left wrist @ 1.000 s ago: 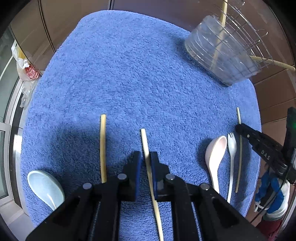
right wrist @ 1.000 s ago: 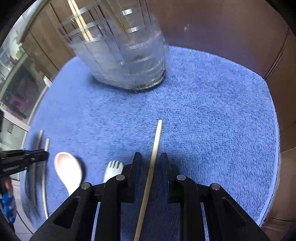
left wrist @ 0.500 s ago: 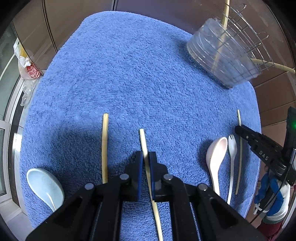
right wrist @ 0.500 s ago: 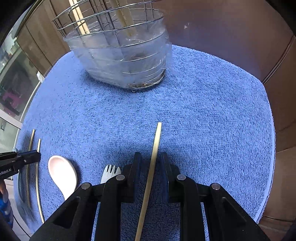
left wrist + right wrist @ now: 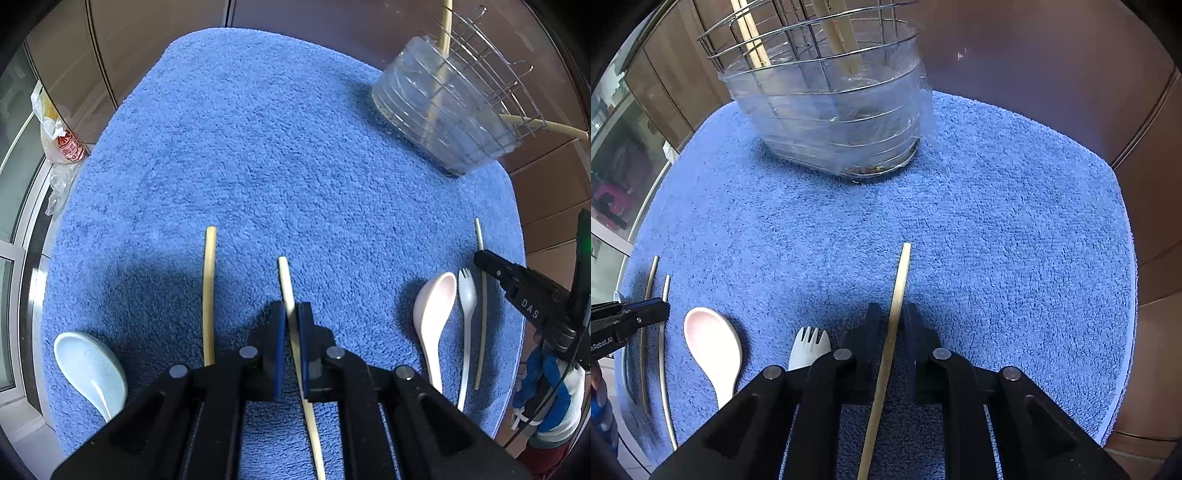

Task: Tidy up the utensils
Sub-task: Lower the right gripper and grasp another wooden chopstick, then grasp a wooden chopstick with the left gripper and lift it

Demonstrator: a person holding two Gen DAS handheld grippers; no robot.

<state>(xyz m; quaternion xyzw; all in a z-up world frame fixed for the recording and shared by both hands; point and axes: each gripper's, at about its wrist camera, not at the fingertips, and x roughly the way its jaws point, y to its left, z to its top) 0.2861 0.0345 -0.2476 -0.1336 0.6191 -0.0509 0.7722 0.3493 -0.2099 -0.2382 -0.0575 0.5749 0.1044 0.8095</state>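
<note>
Mostly, a fuzzy blue mat [image 5: 258, 147] covers the worktop, with brown panels [image 5: 1052, 74] behind it. At the far left edge sits a crinkly plastic bag [image 5: 61, 142] with red writing too small to read. Going left to right on the mat lie a pale blue spoon [image 5: 90, 363], a loose chopstick [image 5: 209, 295], a chopstick [image 5: 291, 314] clamped tight in the left tongs [image 5: 291, 317], a pink spoon [image 5: 434, 314], a white spork [image 5: 466, 306] and a thin chopstick [image 5: 482, 295]. The right tongs [image 5: 892, 321] are closing on this chopstick, which lies between them; their black arm reads "DAS". At the back right stands a clear holder [image 5: 831, 122] with a wire basket [image 5: 812, 37] inside, and a few chopsticks [image 5: 842, 40] lean in it.
</note>
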